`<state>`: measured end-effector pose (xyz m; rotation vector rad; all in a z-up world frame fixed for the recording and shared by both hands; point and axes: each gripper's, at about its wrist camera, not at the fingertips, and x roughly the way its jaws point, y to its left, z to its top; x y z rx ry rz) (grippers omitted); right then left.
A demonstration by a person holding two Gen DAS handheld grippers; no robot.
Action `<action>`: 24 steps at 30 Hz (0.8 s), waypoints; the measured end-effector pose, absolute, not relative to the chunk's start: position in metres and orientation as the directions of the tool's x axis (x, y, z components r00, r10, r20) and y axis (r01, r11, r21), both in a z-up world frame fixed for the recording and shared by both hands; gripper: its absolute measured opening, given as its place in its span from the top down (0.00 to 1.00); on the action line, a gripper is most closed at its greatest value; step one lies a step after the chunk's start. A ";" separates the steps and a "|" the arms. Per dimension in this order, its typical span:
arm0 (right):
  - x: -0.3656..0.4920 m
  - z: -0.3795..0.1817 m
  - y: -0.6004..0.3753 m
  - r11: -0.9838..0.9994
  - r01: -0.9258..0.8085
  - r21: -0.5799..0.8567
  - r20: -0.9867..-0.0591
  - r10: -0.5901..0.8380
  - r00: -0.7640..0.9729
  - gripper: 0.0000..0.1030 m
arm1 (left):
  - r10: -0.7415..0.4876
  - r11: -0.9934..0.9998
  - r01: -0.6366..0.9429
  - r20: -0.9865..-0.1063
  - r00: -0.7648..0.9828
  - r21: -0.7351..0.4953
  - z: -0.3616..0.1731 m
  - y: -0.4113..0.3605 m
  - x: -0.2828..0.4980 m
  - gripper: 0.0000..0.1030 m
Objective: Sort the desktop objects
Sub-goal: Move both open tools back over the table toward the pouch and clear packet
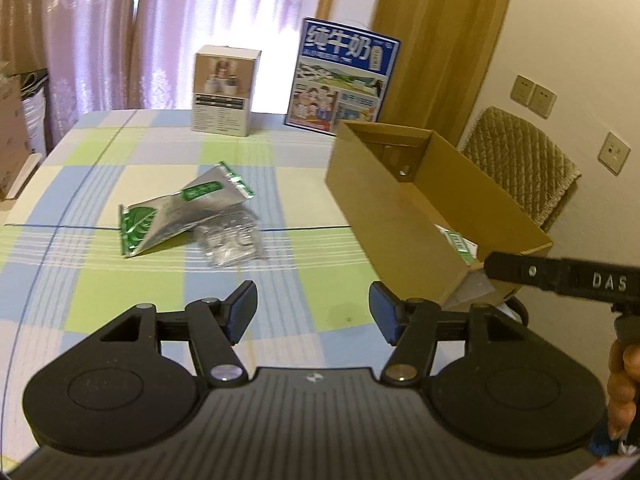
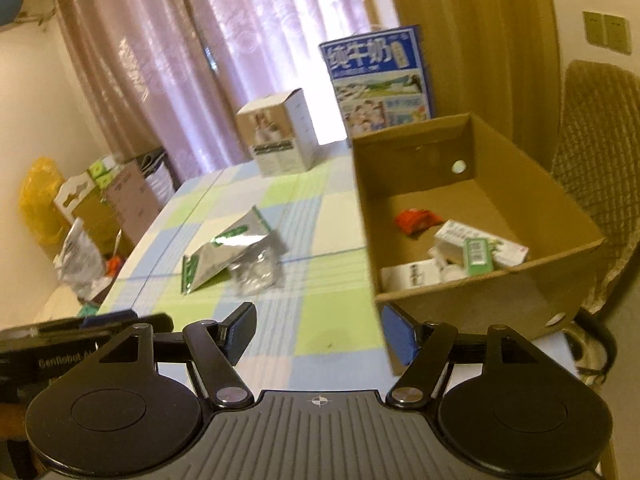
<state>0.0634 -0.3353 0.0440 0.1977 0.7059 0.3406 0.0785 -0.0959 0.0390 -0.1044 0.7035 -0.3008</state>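
Pouch [image 1: 182,212] mid-frame, ahead and left of left gripper [image 1: 312,312], long axis slanting upper right; both grippers spread, empty.

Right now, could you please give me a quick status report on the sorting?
Both claws open, empty: left claw, right claw. Silver pouch and clear wrapper remain on table. Cardboard box holds sorted items. Path clear.

1. A lived-in home room; sheer pink curtains [image 1: 168,28] over a bright window.
2. Checked tablecloth [image 1: 120,168] on the worktop; cushioned chair [image 1: 520,160] beside it.
3. Wall sockets [image 1: 534,96]; stacked cartons [image 2: 120,196] and a yellow bag [image 2: 38,196] on the floor.
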 end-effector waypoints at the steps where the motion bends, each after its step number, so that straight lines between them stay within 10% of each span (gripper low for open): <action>1: 0.062 0.042 -0.332 0.925 -0.245 0.289 -0.602 0.375 0.705 0.33 | -0.301 0.954 0.229 -0.621 0.724 -0.195 0.039 -0.092 0.077 0.43; 24: 0.073 0.014 -0.286 0.914 -0.327 0.241 -0.676 0.400 0.619 0.09 | -0.212 0.977 0.138 -0.664 0.717 -0.163 0.013 -0.036 0.071 0.17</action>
